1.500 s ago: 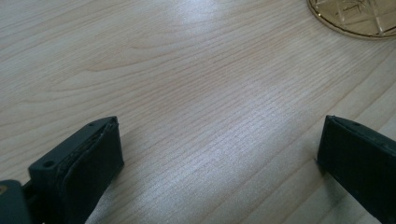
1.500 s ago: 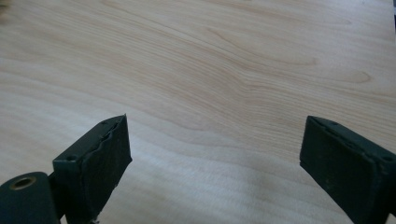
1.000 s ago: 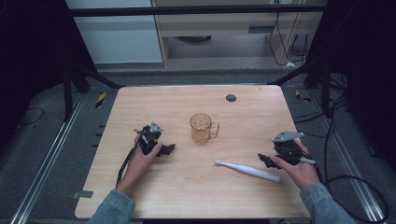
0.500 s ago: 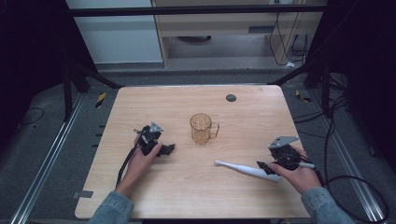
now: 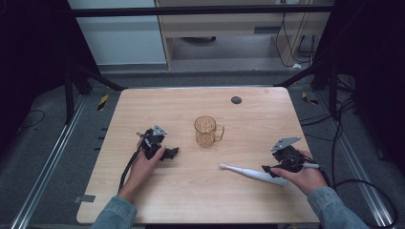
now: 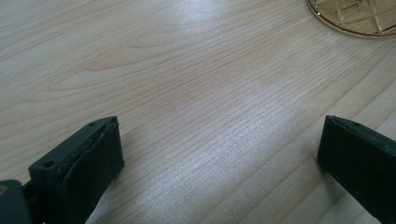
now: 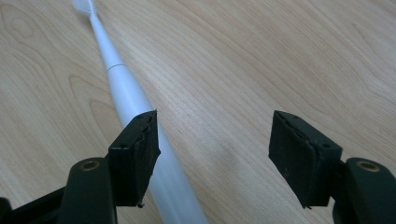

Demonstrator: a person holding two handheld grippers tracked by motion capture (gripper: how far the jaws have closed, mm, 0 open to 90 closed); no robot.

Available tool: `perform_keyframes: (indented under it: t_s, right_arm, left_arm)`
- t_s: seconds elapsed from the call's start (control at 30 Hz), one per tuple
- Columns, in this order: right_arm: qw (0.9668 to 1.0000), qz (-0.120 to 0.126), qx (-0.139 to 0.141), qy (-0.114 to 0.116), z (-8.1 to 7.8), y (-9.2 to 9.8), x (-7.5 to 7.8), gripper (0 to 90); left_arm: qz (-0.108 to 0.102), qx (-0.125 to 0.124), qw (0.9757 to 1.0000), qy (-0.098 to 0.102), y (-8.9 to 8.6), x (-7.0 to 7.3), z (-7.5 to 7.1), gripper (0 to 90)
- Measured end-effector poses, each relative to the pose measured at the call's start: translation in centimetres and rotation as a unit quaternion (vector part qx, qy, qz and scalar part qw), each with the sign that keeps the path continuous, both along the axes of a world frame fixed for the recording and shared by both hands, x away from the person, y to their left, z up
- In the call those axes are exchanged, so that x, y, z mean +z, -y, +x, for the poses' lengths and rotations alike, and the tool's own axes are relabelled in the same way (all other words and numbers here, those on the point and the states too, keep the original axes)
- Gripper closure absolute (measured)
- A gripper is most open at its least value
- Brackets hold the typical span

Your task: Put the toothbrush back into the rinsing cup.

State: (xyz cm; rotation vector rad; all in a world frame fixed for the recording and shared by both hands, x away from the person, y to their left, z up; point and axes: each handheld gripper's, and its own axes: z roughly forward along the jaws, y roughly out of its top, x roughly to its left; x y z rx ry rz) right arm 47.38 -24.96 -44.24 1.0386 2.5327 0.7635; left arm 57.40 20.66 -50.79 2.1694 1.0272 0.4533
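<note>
The white electric toothbrush (image 5: 250, 173) lies flat on the wooden table (image 5: 191, 200), on the handle side of the amber glass mug (image 5: 206, 131) and nearer the person than it, well apart from it. Its bristle head points toward the left gripper's side of the table; its thick handle end runs under the right gripper (image 5: 271, 169).

In the right gripper view the toothbrush (image 7: 122, 91) passes along the inner face of one black jaw and on beneath it, while the other jaw stands well off over bare wood. The jaws have just been closing, yet they are still parted and do not clamp the handle; whether the near jaw actually touches it is hard to tell, since the handle blurs there. The right hand (image 5: 305, 177) holds that gripper low over the table.

On the mug's other side, near it, the left gripper (image 5: 171, 153) rests in the left hand (image 5: 143, 167), jaws spread wide over bare wood with nothing between them. The mug's base (image 6: 355, 16) shows just beyond them.

A small dark disc (image 5: 236, 99) lies past the mug, near the far edge.
</note>
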Motion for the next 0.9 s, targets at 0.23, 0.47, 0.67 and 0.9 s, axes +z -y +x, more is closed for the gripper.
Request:
perform_keyframes:
  t_s: [0.23, 0.47, 0.67, 0.9]
  right_arm:
    - [0.9998, -0.007, 0.012, -0.015, -0.2, -0.6, -0.2, 34.8]
    - [0.9995, -0.011, 0.019, -0.023, 0.1, -1.2, -0.4, 34.6]
    - [0.9989, -0.021, 0.032, -0.029, 0.8, -2.2, -0.5, 36.0]
    - [0.9972, -0.027, 0.057, -0.040, 1.1, -3.8, -1.2, 39.7]
  left_arm:
    - [0.000, 0.001, 1.0000, 0.000, 0.0, 0.0, 0.0, 0.0]
    - [0.000, 0.000, 1.0000, 0.000, 0.0, 0.0, 0.0, 0.0]
    - [0.000, 0.000, 1.0000, 0.000, 0.0, 0.0, 0.0, 0.0]
    - [0.000, 0.001, 1.0000, 0.000, 0.0, 0.0, 0.0, 0.0]
